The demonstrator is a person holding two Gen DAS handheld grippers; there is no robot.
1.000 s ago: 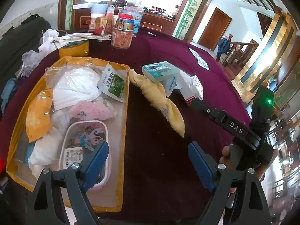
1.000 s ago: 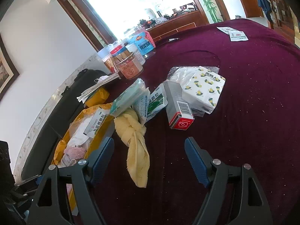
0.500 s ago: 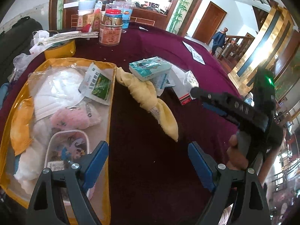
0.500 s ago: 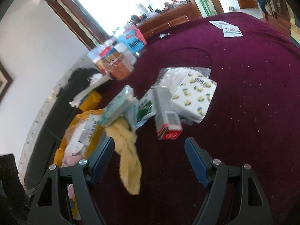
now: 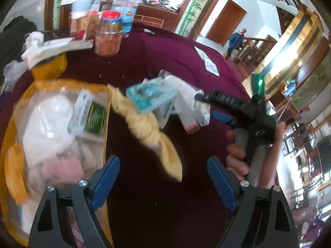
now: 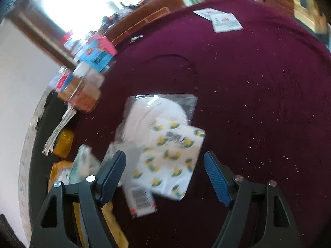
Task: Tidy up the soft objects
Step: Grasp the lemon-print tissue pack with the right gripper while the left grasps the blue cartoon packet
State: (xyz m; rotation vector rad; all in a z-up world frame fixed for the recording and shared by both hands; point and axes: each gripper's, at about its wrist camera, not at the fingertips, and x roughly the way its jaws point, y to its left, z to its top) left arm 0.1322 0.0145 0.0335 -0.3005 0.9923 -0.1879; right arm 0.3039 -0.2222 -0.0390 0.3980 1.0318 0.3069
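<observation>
My left gripper is open and empty above the maroon tablecloth, just right of the yellow-edged clear bag. That bag holds a white mask pack, a green sachet and a pink fluffy item. A knotted yellow cloth lies just ahead of the left fingers. My right gripper is open low over a lemon-print tissue pack, and its pads do not touch the pack. A clear bag of white pads lies behind the pack. A teal tissue pack rests on the cloth's far end.
A white box with a barcode and red end lies beside the lemon pack. Jars and bottles crowd the far left of the table, and paper cards lie far right. A person stands by the distant door. Bare tablecloth stretches right.
My right gripper has moved forward and right, from near the yellow cloth to over the lemon-print pack. My left gripper has shifted right, off the bag and toward the yellow cloth.
</observation>
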